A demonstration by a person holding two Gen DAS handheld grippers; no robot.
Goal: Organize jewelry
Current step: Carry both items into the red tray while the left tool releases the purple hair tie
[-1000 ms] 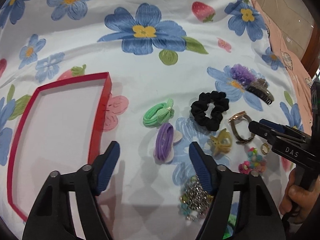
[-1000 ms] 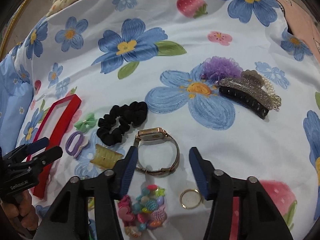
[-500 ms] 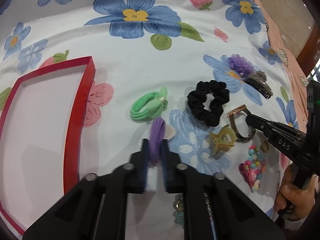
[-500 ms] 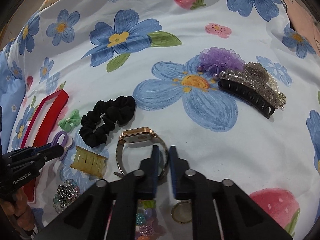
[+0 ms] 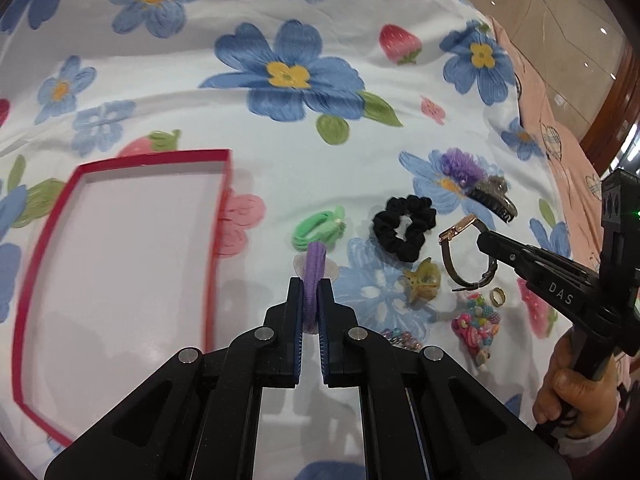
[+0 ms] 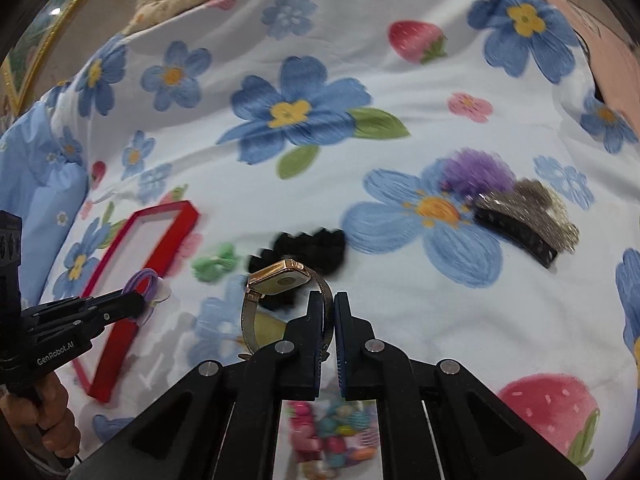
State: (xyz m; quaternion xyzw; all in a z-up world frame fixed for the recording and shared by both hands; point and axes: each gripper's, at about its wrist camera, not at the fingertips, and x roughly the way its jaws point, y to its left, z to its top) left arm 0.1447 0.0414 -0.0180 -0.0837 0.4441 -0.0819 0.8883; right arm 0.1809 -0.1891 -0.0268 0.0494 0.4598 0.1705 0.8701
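Pinching the purple hair tie (image 5: 314, 270) in our left gripper (image 5: 310, 292), we hold it just right of the red tray (image 5: 218, 216); our right gripper (image 6: 328, 312) clamps the gold watch (image 6: 280, 280) band above the floral cloth (image 6: 304, 200).

On the flower-print cloth (image 5: 248, 8), your shallow red-rimmed tray (image 5: 218, 216) lies far left. Right of it sit the green hair tie (image 5: 318, 229), then the black fabric scrunchie (image 5: 404, 226). Behind that lies the black claw clip (image 5: 494, 202), seemingly touching the purple tulle flower (image 5: 460, 164).
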